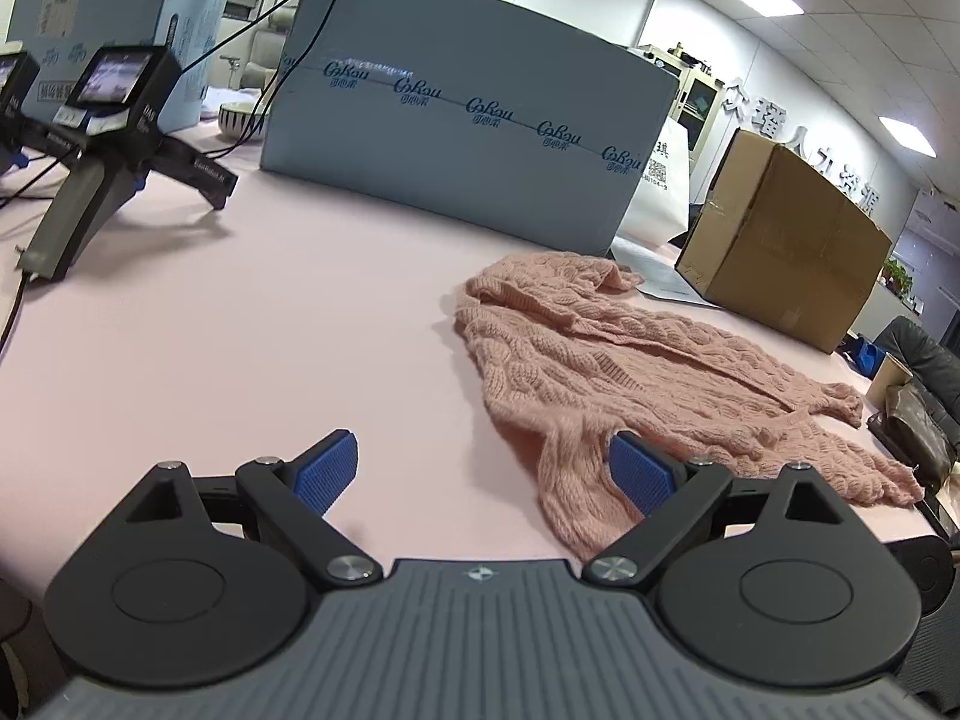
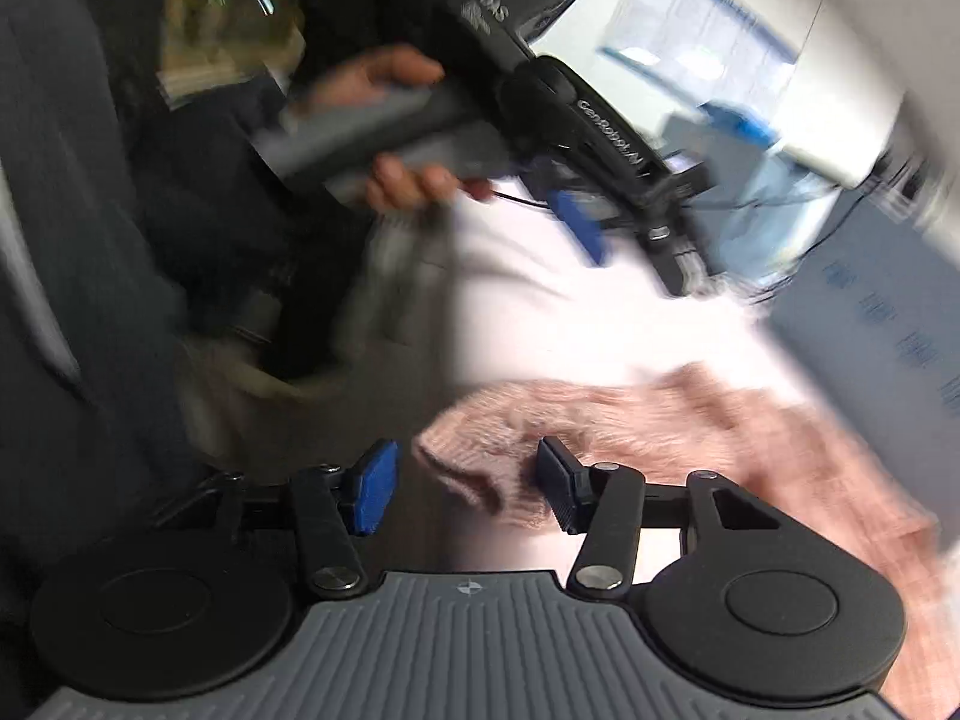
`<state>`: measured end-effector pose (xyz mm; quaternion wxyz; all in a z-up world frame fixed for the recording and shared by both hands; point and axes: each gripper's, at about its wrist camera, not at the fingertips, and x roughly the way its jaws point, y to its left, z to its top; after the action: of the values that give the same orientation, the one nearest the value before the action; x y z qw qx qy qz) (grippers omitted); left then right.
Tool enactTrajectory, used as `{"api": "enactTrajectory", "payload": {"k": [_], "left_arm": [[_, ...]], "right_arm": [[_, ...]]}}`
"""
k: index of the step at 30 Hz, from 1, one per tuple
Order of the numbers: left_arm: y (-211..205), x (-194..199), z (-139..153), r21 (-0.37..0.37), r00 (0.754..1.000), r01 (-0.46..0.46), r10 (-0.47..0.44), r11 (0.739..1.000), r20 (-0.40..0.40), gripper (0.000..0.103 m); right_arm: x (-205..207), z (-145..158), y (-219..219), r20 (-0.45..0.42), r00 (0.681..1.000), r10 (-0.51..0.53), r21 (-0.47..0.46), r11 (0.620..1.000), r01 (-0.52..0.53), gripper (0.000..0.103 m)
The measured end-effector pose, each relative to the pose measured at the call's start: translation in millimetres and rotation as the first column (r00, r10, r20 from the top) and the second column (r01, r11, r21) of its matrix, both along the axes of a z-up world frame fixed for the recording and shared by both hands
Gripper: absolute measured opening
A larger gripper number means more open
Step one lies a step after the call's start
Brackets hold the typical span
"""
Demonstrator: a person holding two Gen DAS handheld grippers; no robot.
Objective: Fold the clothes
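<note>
A pink cable-knit sweater (image 1: 636,372) lies spread and rumpled on the pink table (image 1: 252,336). My left gripper (image 1: 483,474) is open and empty above the table; its right pad (image 1: 639,474) is close to the sweater's near sleeve. In the blurred right wrist view, my right gripper (image 2: 468,489) is open, with the sweater's sleeve end (image 2: 480,450) at the table edge between its blue pads, not clamped. The left gripper (image 2: 582,228) shows there too, held by a hand (image 2: 396,180).
A large grey-blue carton (image 1: 468,138) stands behind the sweater. A brown cardboard box (image 1: 786,240) stands at the right, papers beside it. Other gripper devices (image 1: 114,138), cables and a bowl (image 1: 240,120) sit at the far left. Bags lie beyond the right table edge.
</note>
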<state>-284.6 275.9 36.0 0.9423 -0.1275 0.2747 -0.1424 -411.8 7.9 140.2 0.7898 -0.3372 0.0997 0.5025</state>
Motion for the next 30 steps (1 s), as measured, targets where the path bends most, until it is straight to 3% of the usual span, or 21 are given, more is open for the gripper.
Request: {"api": "enactTrajectory", "payload": {"k": [3, 4, 8, 12, 14, 17, 20, 24, 27, 30], "left_arm": [[1.7, -0.8, -3.1, -0.010, 1.000, -0.004, 0.004, 1.000, -0.005, 0.091], [2.1, -0.7, -3.7, -0.011, 1.000, -0.008, 0.008, 1.000, -0.008, 0.091], [8.9, -3.7, -2.0, -0.038, 0.999, -0.044, 0.044, 0.998, -0.010, 0.091], [18.0, -10.7, 1.4, -0.041, 0.994, -0.109, 0.109, 0.993, 0.012, 0.091], [18.8, -10.4, 2.5, -0.028, 0.991, -0.133, 0.134, 0.991, 0.018, 0.091], [14.8, -3.1, 3.0, -0.016, 0.991, -0.134, 0.135, 0.991, 0.017, 0.091], [2.3, 13.8, 3.3, -0.012, 0.995, -0.103, 0.103, 0.995, 0.016, 0.091], [-25.8, 44.2, 6.0, -0.001, 0.999, -0.045, 0.045, 0.999, 0.026, 0.091], [-50.5, 69.6, 11.6, 0.007, 0.999, -0.005, 0.005, 1.000, 0.038, 0.091], [-78.8, 91.0, 26.9, 0.072, 0.994, -0.011, 0.003, 0.997, 0.108, 0.091]], "right_arm": [[3.8, 4.0, -1.6, -0.066, 0.998, -0.022, 0.069, 0.997, 0.027, 0.024], [4.9, 5.7, -2.4, -0.077, 0.997, -0.025, 0.084, 0.996, 0.031, 0.012], [17.0, 20.6, -8.2, -0.174, 0.984, -0.028, 0.193, 0.979, 0.062, 0.012], [31.5, 47.7, -29.5, -0.303, 0.953, -0.013, 0.347, 0.930, 0.124, 0.012], [53.1, 66.4, -48.4, -0.389, 0.921, -0.031, 0.450, 0.866, 0.219, 0.012], [84.3, 86.8, -82.1, -0.466, 0.882, -0.070, 0.530, 0.776, 0.341, 0.012], [109.4, 96.9, -110.0, -0.488, 0.858, -0.159, 0.535, 0.722, 0.438, 0.012], [152.6, 88.2, -138.3, -0.569, 0.775, -0.277, 0.466, 0.667, 0.581, 0.012], [172.9, 78.5, -157.2, -0.620, 0.720, -0.312, 0.429, 0.634, 0.644, 0.012], [197.0, 57.8, -170.0, -0.691, 0.654, -0.307, 0.396, 0.595, 0.699, 0.012]]}}
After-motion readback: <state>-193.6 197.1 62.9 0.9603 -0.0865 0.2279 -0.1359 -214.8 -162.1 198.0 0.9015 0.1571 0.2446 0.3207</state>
